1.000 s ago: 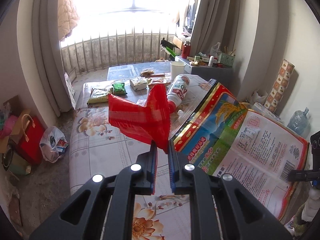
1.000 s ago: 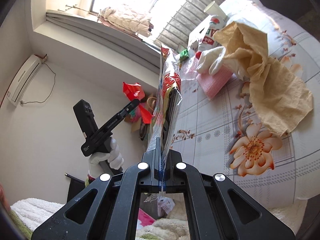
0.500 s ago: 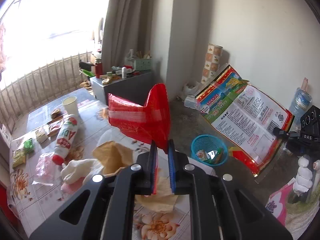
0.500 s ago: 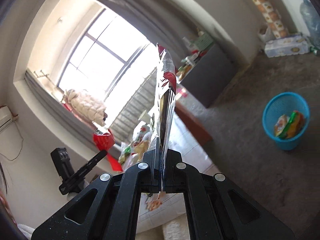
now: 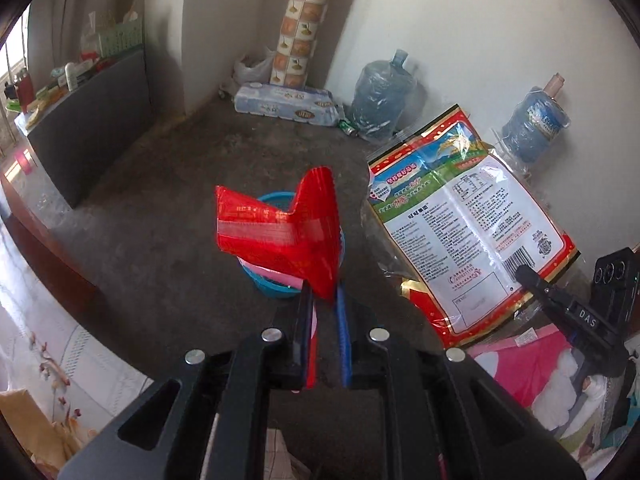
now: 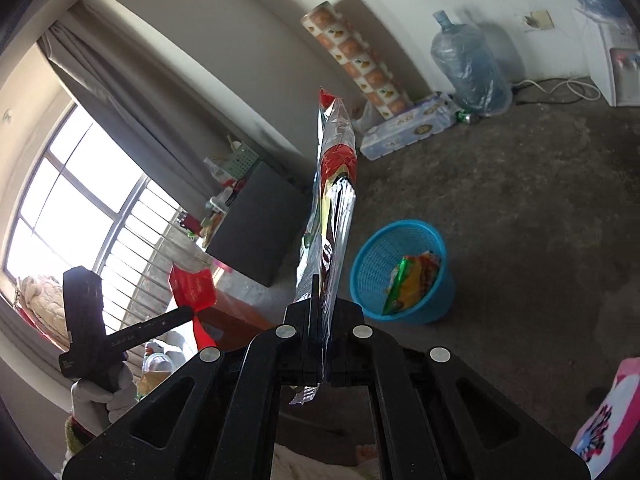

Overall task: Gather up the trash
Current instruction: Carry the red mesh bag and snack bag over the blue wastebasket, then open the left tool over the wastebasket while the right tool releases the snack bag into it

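The left tongs (image 5: 325, 300) are clamped on a red plastic wrapper (image 5: 280, 232), held above the blue basket (image 6: 400, 276) on the concrete floor (image 6: 520, 208). The right tongs (image 6: 322, 292) are pressed together on a large printed food bag (image 5: 460, 232), seen edge-on. Snack packets (image 6: 412, 276) lie inside the basket. Water jugs (image 5: 380, 96) stand by the far wall.

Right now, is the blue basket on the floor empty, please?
No, the blue basket already holds a green and yellow wrapper.
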Demonstrator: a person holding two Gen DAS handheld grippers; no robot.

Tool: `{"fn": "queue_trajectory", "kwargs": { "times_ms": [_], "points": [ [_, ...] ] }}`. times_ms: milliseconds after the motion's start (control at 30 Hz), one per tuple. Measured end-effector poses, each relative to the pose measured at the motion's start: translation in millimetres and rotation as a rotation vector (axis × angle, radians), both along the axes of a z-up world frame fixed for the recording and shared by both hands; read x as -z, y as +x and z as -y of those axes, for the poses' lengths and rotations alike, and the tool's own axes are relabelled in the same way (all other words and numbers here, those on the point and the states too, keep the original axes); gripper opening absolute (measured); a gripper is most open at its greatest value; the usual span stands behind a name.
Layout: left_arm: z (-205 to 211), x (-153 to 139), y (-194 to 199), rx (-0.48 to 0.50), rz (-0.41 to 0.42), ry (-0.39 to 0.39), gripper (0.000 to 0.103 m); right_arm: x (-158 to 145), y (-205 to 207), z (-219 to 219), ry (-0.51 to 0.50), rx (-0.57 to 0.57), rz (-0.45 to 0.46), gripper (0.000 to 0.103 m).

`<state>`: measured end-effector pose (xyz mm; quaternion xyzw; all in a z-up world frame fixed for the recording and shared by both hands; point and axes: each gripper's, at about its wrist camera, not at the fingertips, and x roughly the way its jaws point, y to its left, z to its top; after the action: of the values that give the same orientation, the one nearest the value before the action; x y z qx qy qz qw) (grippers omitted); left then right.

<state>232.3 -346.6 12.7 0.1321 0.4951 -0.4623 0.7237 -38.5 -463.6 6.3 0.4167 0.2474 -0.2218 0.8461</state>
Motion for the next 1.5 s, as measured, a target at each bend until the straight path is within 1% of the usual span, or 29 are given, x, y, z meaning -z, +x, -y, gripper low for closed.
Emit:
{"fn": "queue_trajectory", "kwargs": {
  "times_ms": [167, 333, 433, 500, 567, 667, 767, 833, 933, 1033, 1100, 1133, 1167, 1200, 1267, 1300, 1367, 1433, 1467, 1500],
  "points": [
    [67, 68, 44, -0.011, -0.157, 0.110, 0.011, 32, 18, 21, 0.047, 0.058, -0.062, 0.000],
    [112, 132, 89, -0.046, -0.223, 0.206, 0.012, 57, 45, 36, 0.094, 0.087, -0.103, 0.000],
    [127, 164, 114, -0.091, -0.252, 0.233, 0.013, 70, 71, 42, 0.113, 0.104, -0.146, 0.000],
    [133, 180, 123, -0.119, -0.263, 0.237, 0.015, 79, 87, 48, 0.119, 0.112, -0.168, 0.000],
    [140, 190, 128, -0.133, -0.255, 0.249, 0.026, 88, 101, 51, 0.113, 0.118, -0.184, 0.000],
    [141, 197, 135, -0.147, -0.258, 0.238, 0.038, 101, 121, 54, 0.128, 0.094, -0.211, 0.000],
    [139, 199, 145, -0.164, -0.271, 0.218, 0.040, 108, 138, 54, 0.119, 0.069, -0.245, 0.000],
    [134, 193, 149, -0.173, -0.268, 0.200, 0.040, 113, 147, 52, 0.110, 0.053, -0.268, 0.000],
    [122, 179, 153, -0.185, -0.257, 0.177, 0.040, 118, 159, 49, 0.115, 0.028, -0.315, 0.000],
    [109, 159, 156, -0.181, -0.235, 0.160, 0.040, 134, 178, 50, 0.126, -0.004, -0.379, 0.002],
    [98, 144, 156, -0.175, -0.215, 0.148, 0.041, 147, 194, 49, 0.127, -0.028, -0.418, 0.008],
    [91, 136, 155, -0.172, -0.208, 0.141, 0.042, 154, 203, 47, 0.127, -0.054, -0.451, 0.012],
    [85, 129, 155, -0.170, -0.204, 0.133, 0.044, 164, 212, 47, 0.144, -0.078, -0.480, 0.021],
    [78, 121, 153, -0.164, -0.201, 0.124, 0.045, 173, 217, 47, 0.172, -0.097, -0.486, 0.029],
    [63, 107, 150, -0.152, -0.203, 0.107, 0.047, 183, 222, 47, 0.188, -0.105, -0.512, 0.039],
    [55, 99, 148, -0.145, -0.201, 0.102, 0.047, 183, 221, 45, 0.182, -0.092, -0.526, 0.040],
    [38, 84, 143, -0.132, -0.190, 0.086, 0.047, 181, 215, 44, 0.186, -0.078, -0.516, 0.040],
    [19, 70, 136, -0.123, -0.175, 0.069, 0.048, 179, 211, 42, 0.179, -0.077, -0.525, 0.040],
    [8, 63, 133, -0.123, -0.170, 0.059, 0.048, 178, 210, 39, 0.166, -0.075, -0.538, 0.032],
    [-3, 57, 131, -0.126, -0.167, 0.051, 0.048, 177, 209, 37, 0.151, -0.080, -0.553, 0.013]
  ]
}}
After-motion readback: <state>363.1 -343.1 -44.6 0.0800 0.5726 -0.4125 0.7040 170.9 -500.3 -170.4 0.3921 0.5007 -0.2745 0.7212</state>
